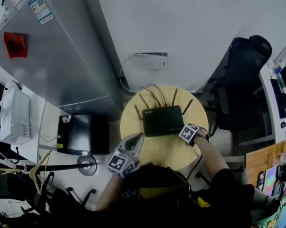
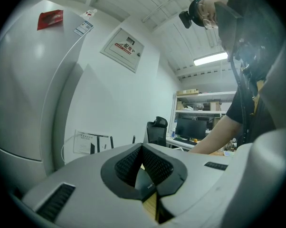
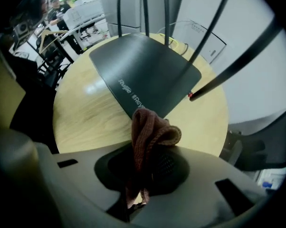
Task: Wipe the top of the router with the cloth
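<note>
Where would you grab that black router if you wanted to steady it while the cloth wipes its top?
Probably its left short edge, approached low from the left with the free left gripper. The router is a thin flat slab lying on the table. Upright antennas crowd its back, and the right gripper, holding the cloth, sits at its front right corner.

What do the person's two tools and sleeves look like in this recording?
Both the left tool and the right tool have pale grey shells with black ribbed pads lining the jaws. Each carries a white cube printed with black square markers. The person wears a black short-sleeved top.
</note>
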### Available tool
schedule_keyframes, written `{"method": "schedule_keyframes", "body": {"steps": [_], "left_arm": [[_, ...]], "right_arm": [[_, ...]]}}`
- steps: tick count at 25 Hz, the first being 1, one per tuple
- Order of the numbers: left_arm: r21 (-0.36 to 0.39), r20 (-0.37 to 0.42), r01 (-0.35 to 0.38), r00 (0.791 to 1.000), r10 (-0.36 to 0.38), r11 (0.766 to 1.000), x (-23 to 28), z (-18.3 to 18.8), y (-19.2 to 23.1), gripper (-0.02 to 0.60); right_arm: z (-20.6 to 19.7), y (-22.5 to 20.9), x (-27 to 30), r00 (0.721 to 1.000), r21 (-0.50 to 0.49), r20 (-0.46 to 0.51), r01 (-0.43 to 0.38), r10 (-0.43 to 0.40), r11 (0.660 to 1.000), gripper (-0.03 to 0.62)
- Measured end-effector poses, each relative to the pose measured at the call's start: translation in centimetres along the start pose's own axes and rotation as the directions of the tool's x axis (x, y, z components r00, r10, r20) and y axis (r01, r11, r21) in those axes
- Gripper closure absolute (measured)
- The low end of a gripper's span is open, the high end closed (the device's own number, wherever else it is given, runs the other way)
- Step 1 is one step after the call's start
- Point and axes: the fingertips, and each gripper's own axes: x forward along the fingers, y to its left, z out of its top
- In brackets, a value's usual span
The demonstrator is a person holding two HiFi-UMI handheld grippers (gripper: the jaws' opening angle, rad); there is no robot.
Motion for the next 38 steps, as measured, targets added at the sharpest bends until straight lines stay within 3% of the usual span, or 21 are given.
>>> {"method": "schedule_keyframes", "body": {"steps": [5,11,19,27,34,38], "left_arm": [[0.004,-0.002,0.010,1.000,-0.010,1.000,-0.2,-0.1,0.1,0.584],[0.012,-0.004,0.031,1.000,-0.031,0.999,-0.3,0.1,0.3,0.584],[0.011,-0.003,0.049,0.999,-0.049,0.999,-0.7,0.2,0.4,0.584],[0.008,0.005,0.049,0.999,-0.049,0.999,-1.8,0.5,1.4,0.584],[0.003,0.001,0.035,0.999,-0.035,0.999,-3.9,0.3,2.8,0.584],[0.007,0.008,0.031,0.999,-0.031,1.000,-5.2,0.4,3.9,0.584]], "right_arm": [[0.6,1.6,1.3,0.992,0.215,0.034,-0.127,0.122,0.968,0.531],[-0.1,1.9,1.2,0.989,0.327,-0.002,-0.138,0.146,0.935,0.531],[0.8,3.9,1.1,0.985,0.346,0.030,-0.169,0.169,0.923,0.531],[3.4,6.4,1.0,0.956,0.436,0.141,-0.295,0.259,0.850,0.531],[4.7,7.6,0.9,0.965,0.428,0.130,-0.262,0.228,0.865,0.531],[6.3,9.0,0.7,0.953,0.414,0.157,-0.300,0.257,0.860,0.531]]}}
